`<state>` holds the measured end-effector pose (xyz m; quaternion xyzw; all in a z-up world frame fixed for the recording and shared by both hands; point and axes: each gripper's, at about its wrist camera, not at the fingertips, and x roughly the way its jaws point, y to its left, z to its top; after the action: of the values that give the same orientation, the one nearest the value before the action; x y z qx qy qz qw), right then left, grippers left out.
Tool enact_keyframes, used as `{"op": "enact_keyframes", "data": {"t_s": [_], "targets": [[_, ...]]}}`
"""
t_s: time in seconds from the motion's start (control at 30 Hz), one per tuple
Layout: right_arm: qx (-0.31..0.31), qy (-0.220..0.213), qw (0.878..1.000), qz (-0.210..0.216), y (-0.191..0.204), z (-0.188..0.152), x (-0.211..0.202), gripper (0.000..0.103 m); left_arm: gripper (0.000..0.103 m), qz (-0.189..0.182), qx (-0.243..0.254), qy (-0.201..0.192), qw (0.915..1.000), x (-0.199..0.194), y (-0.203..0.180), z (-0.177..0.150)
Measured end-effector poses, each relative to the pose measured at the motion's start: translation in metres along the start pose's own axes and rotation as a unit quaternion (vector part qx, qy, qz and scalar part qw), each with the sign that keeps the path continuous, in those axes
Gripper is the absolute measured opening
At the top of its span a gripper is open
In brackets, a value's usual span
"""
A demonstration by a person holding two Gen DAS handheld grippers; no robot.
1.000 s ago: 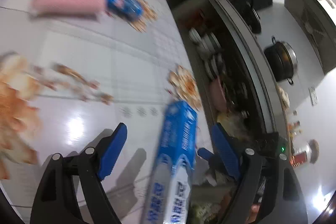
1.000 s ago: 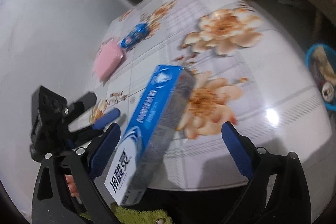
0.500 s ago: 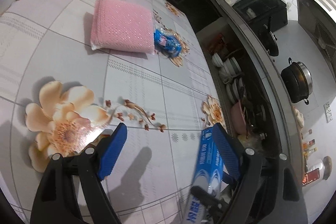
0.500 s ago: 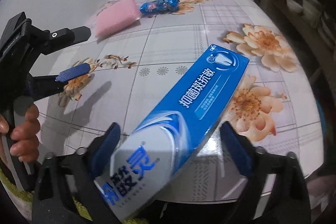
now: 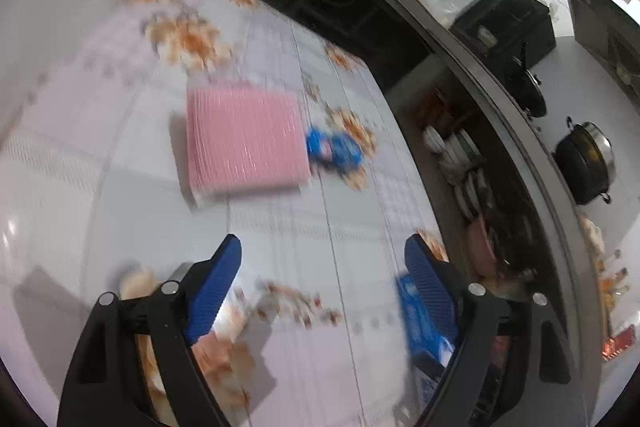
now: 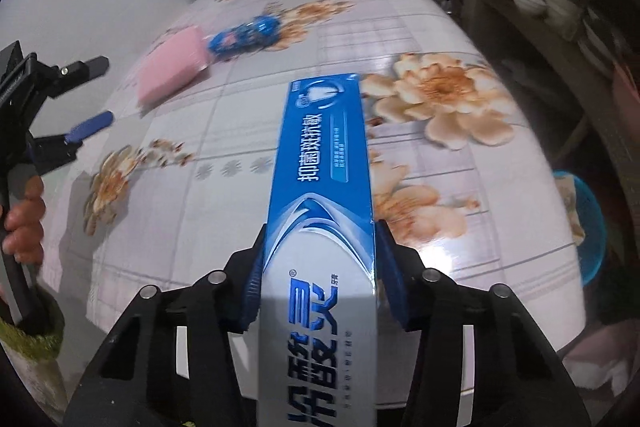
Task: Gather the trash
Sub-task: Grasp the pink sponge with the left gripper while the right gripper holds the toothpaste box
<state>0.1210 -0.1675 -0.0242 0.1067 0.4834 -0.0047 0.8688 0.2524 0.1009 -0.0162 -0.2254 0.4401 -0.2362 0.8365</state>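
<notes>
Between the right gripper's (image 6: 320,283) closing fingers sits a blue toothpaste box (image 6: 326,163), both pads against its sides, its far end reaching out over the flowered table (image 6: 460,39). Right of the fingers, past the table's edge, a blue basin (image 6: 592,223) holds indistinct litter. The left gripper (image 5: 322,277) is opening, nothing between its fingers; beyond them lie a pink pad (image 5: 244,143) and a blue wrapper (image 5: 334,151), bare tabletop between.

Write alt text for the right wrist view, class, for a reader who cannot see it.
The right gripper is closing on a long blue-and-white toothpaste box, its pads against the box's sides above a flower-patterned table. Farther back lie a pink sponge and a blue wrapper. At the left edge, a hand holds the open left gripper.
</notes>
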Motion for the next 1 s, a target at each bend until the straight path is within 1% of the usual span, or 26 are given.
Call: {"op": "enact_keyframes", "data": {"t_s": [0.07, 0.1, 0.13, 0.17, 0.23, 0.3, 0.4, 0.47, 0.57, 0.63, 0.7, 0.77, 0.83, 0.9, 0.93, 1.0], "targets": [[0.003, -0.002, 1.0, 0.001, -0.003, 0.0, 0.0, 0.047, 0.088, 0.022, 0.013, -0.013, 0.9996, 0.003, -0.002, 0.013], [0.002, -0.002, 1.0, 0.002, -0.003, 0.0, 0.0, 0.047, 0.089, 0.046, 0.023, -0.024, 0.9984, 0.006, -0.003, 0.021], [0.002, -0.002, 1.0, 0.003, -0.004, 0.0, 0.0, 0.047, 0.09, 0.069, 0.039, -0.036, 0.9962, 0.008, -0.005, 0.028], [0.002, -0.003, 1.0, 0.004, -0.004, 0.0, 0.0, 0.047, 0.092, 0.081, 0.051, -0.04, 0.9946, 0.011, -0.006, 0.032], [0.001, -0.004, 1.0, 0.004, -0.004, 0.0, 0.0, 0.047, 0.093, 0.121, 0.087, -0.04, 0.988, 0.022, -0.008, 0.043], [0.001, -0.005, 1.0, 0.005, -0.004, 0.0, 0.0, 0.047, 0.093, 0.139, 0.101, -0.035, 0.9845, 0.033, -0.006, 0.05], [0.003, -0.005, 1.0, 0.007, -0.006, 0.0, -0.001, 0.047, 0.093, 0.155, 0.096, -0.029, 0.9828, 0.044, 0.001, 0.063], [0.003, -0.005, 1.0, 0.007, -0.006, 0.0, -0.001, 0.047, 0.093, 0.151, 0.085, -0.038, 0.9842, 0.046, 0.01, 0.075], [-0.001, -0.005, 1.0, 0.003, -0.005, 0.0, 0.0, 0.047, 0.093, 0.125, 0.08, -0.045, 0.9878, 0.05, 0.019, 0.095], [-0.001, -0.005, 1.0, 0.003, -0.005, 0.0, 0.0, 0.047, 0.09, 0.115, 0.073, -0.036, 0.99, 0.057, 0.024, 0.107], [0.0, -0.005, 1.0, 0.004, -0.005, 0.0, 0.001, 0.047, 0.088, 0.107, 0.067, -0.01, 0.992, 0.068, 0.029, 0.116], [0.0, -0.005, 1.0, 0.004, -0.005, 0.0, 0.001, 0.047, 0.084, 0.101, 0.061, 0.028, 0.9926, 0.081, 0.035, 0.119], [0.001, -0.006, 1.0, 0.004, -0.006, 0.0, 0.001, 0.047, 0.081, 0.098, 0.056, 0.067, 0.9914, 0.088, 0.037, 0.114], [0.001, -0.006, 1.0, 0.004, -0.005, 0.0, 0.001, 0.047, 0.081, 0.077, 0.056, 0.095, 0.9909, 0.088, 0.035, 0.102], [0.001, -0.006, 1.0, 0.005, -0.005, 0.0, 0.001, 0.047, 0.081, 0.057, 0.053, 0.111, 0.9908, 0.086, 0.034, 0.093], [0.0, -0.005, 1.0, 0.005, -0.005, 0.0, 0.001, 0.047, 0.081, -0.005, 0.043, 0.153, 0.9873, 0.08, 0.031, 0.067]]}}
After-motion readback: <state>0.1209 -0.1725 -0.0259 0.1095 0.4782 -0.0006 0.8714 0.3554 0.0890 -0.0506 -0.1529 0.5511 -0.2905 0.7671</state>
